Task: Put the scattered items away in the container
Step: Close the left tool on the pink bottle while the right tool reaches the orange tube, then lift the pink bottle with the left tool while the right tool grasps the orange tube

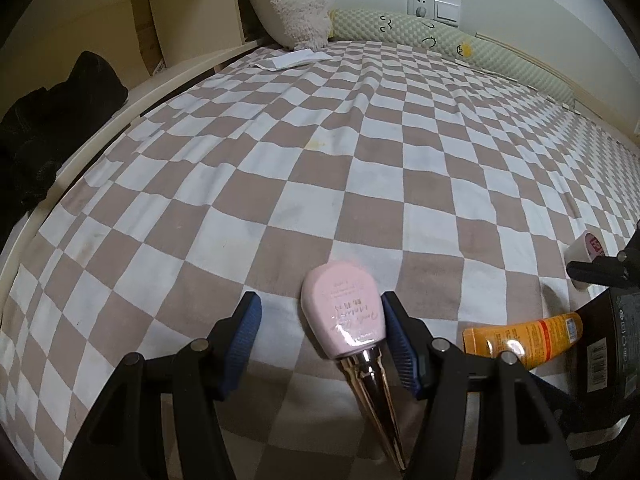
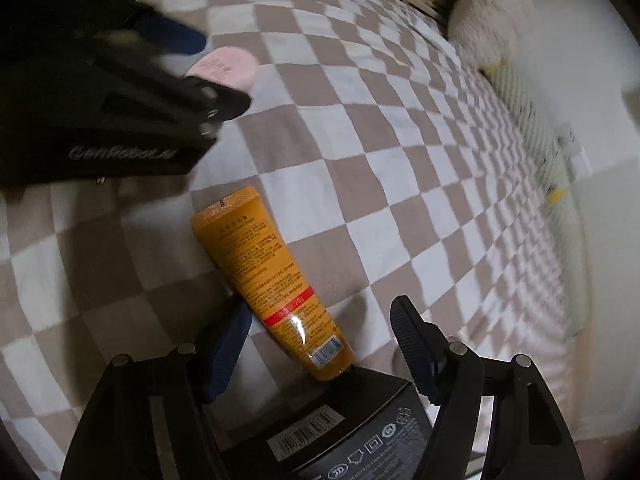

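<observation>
1. Checkered bedding [image 1: 320, 152] in brown and white is covering a bed, with a fluffy pillow [image 1: 292, 0] and a long bolster [image 1: 420, 32] lying at twelve o'clock by the wall.
2. Going from the jaws outward: the left gripper [image 1: 320, 340] is standing about half open around a pink bottle [image 1: 344, 316]. Its right pad looks to be touching the bottle's side, its left pad is well clear, so nothing is being gripped.
3. That bottle is lying flat with its long axis running from five to eleven o'clock in the left wrist view, the shiny pointed cap toward the camera.
4. The right gripper [image 2: 320, 340] is also standing open, straddling an orange tube [image 2: 268, 280]. Its left pad is just beside the tube, its right pad is apart, and no squeeze is showing.
5. This tube is lying flat, its long axis running from five to eleven o'clock in the right wrist view. The crimped flat end is pointing away, and the near end is meeting a black box [image 2: 340, 432] at six o'clock.
6. A small white and pink jar [image 1: 586, 250] is sitting at three o'clock in the left view.
7. Judging by this, both hands are working on the pick-up step, and nothing is yet going into a container, which I cannot identify with certainty.
8. Next, each pair of jaws probably needs centring across its item's width and closing before lifting.
</observation>
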The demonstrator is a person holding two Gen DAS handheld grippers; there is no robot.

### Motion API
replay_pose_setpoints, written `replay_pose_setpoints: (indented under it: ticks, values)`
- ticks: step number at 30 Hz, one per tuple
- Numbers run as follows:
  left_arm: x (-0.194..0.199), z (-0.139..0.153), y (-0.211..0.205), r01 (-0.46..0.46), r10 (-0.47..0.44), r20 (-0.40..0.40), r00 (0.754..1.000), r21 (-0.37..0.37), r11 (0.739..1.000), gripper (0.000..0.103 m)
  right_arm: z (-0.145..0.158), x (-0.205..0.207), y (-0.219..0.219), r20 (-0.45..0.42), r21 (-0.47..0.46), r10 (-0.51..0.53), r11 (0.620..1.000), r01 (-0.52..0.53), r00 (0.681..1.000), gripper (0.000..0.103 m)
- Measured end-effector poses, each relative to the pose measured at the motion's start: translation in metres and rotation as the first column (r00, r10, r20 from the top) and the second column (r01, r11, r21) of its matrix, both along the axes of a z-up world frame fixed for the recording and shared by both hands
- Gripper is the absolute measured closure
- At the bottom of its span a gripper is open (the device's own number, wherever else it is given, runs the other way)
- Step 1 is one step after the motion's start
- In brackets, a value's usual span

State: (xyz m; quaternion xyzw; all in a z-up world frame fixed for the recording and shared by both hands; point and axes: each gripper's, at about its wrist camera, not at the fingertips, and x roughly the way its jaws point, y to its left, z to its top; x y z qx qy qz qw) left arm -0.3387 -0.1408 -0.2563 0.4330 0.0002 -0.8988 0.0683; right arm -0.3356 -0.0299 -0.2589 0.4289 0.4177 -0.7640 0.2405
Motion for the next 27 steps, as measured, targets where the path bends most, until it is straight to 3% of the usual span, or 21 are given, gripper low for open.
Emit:
replay_pose_setpoints:
  ticks: [2,4,5,7,11,17,21,27]
  values:
    - [0.000,0.000,-0.001,0.000,0.000,-0.004,1.000,0.004,1.000,0.042,0.001,-0.002,0.006,0.020,-0.040,-0.014,0.999,0.015,1.000,0.036]
    - [0.000,0.000,-0.002,0.000,0.000,-0.006,1.000,0.005,1.000,0.042,0.002,0.001,0.006,0.031,-0.058,-0.007,0.998,0.009,0.999,0.053]
    - [0.000,0.000,-0.002,0.000,0.000,-0.008,1.000,0.003,1.000,0.042,0.002,0.003,0.007,0.036,-0.067,-0.003,0.998,0.006,0.999,0.056]
    - [0.001,0.000,-0.002,0.000,0.000,-0.011,1.000,0.008,1.000,0.042,0.000,0.010,0.004,-0.006,-0.058,0.001,0.998,-0.001,1.000,0.061]
    - [0.003,0.002,-0.005,-0.001,0.001,-0.018,1.000,0.030,1.000,0.044,0.002,0.011,0.006,-0.026,-0.084,-0.044,0.996,0.042,0.999,0.065]
    - [0.006,0.005,-0.021,-0.025,0.028,-0.023,0.999,0.120,0.993,0.066,0.009,-0.006,0.013,0.066,-0.199,-0.199,0.958,0.208,0.978,0.072]
    - [0.010,0.006,-0.032,-0.033,0.038,-0.020,0.999,0.185,0.982,0.066,0.010,-0.006,0.016,0.086,-0.219,-0.251,0.939,0.264,0.964,0.075]
    - [0.016,0.010,-0.032,-0.041,0.041,0.007,0.999,0.198,0.979,0.066,0.020,0.008,0.022,0.111,-0.280,-0.303,0.904,0.322,0.947,0.080]
